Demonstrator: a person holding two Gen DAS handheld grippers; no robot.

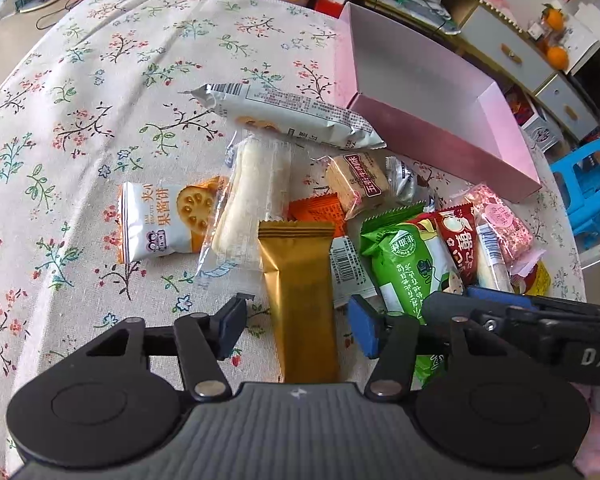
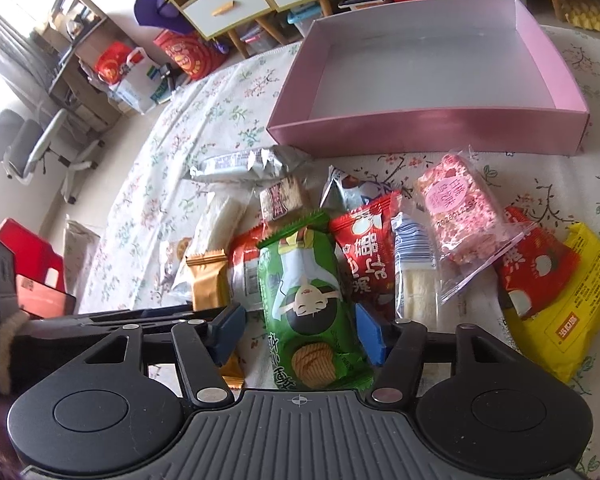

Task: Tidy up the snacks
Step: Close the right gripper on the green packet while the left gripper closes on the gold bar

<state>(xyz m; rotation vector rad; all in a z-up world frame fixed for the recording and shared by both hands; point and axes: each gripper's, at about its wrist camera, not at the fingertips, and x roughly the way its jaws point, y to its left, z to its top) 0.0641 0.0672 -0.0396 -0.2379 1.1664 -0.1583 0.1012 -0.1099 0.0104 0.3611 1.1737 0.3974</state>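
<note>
A pile of wrapped snacks lies on the floral tablecloth in front of an empty pink box (image 1: 440,148) (image 2: 428,128). My left gripper (image 1: 300,328) is open, its jaws either side of a gold packet (image 1: 300,296) without touching it. My right gripper (image 2: 300,332) is open around a green biscuit packet (image 2: 308,300), which also shows in the left wrist view (image 1: 404,268). The gold packet shows at the left of the right wrist view (image 2: 206,280). The right gripper's body shows in the left wrist view at the lower right.
Other snacks: a white jam-biscuit packet (image 1: 160,224), a silver packet (image 1: 288,114), a pink nougat bar (image 2: 460,208), red packets (image 2: 368,252), a yellow packet (image 2: 564,312). The table edge (image 2: 112,208) drops to the floor on the left. Shelves and a blue stool (image 1: 592,188) stand beyond.
</note>
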